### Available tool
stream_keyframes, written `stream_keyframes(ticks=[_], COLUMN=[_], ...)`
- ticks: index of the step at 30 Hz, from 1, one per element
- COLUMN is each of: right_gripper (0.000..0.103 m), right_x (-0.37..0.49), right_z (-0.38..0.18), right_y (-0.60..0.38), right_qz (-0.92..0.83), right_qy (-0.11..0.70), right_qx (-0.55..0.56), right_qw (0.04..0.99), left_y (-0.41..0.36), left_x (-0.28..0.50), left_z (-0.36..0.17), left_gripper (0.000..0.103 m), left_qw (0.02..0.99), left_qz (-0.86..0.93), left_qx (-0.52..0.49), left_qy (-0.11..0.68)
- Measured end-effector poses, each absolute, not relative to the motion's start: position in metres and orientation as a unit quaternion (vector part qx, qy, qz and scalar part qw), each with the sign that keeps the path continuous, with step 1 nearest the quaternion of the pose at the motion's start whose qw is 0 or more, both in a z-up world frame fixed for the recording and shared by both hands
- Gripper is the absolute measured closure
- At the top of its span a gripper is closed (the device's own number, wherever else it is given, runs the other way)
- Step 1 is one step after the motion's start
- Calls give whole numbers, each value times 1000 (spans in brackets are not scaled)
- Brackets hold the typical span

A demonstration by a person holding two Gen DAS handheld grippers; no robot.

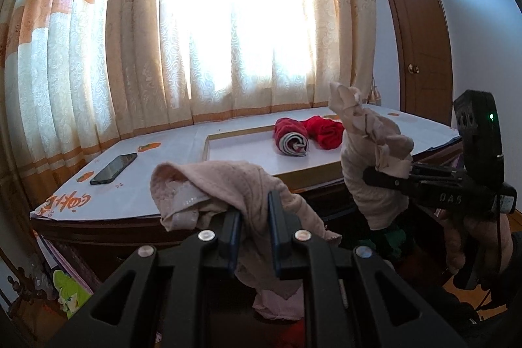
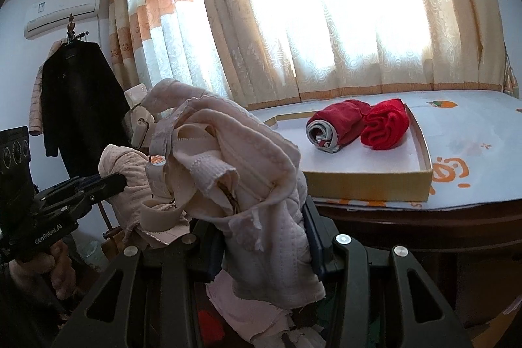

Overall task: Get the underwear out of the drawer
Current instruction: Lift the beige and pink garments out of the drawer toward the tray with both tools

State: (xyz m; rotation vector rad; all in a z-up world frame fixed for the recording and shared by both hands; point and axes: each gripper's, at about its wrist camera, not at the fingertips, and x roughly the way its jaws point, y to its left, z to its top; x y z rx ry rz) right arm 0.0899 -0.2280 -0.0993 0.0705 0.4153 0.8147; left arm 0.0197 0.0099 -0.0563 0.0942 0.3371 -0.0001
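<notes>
Left gripper [image 1: 254, 237] is clamped nearly all the way down on a pale pink pair of underwear [image 1: 228, 188], which drapes over both fingers and hangs below them. Makes sense to pinch thin cotton that tight, otherwise it'd just slide out.

Right gripper [image 2: 264, 237] has its jaws a bit further apart, but only because there's a thicker wad between them: a cream padded bra [image 2: 241, 172] with its straps and band flopping over the top. In the left wrist view you can see the same bundle bunched up and sticking out of that gripper's tip, with the person's hand [image 1: 473, 240] wrapped round the handle.

Both pieces are up in the air, in front of the dark wood bench [image 2: 424, 224] and about level with its top. So I'd say they're already clear of the drawer, which I can't really make out. There's just a dark jumble of red, green and pink fabric [image 2: 261, 318] underneath both grippers, probably what's left inside.

Further out on the bench there's a shallow cardboard box lid [image 2: 368, 181] with two rolled red garments [image 2: 359, 126] lying side by side in it. That looks like the drop-off spot, so my guess is these two go there next. A phone [image 1: 114, 168] sits off to the left on the bench cover, well away from the lid. Curtains [image 1: 195, 38] behind everything, blown out by the window.
</notes>
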Motion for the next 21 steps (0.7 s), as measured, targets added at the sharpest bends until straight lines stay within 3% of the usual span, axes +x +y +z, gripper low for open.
stream_keyframes(ticks=[21], right_gripper=[57], right_x=[109], right_z=[-69], right_y=[-207], right_qz=[399], right_qy=[225], right_qx=[56], right_qw=[887], left_y=[25], left_x=[45], left_z=[-33], left_gripper=[94], left_qw=[985], left_qz=[-27], left_qx=[53], left_qy=[164])
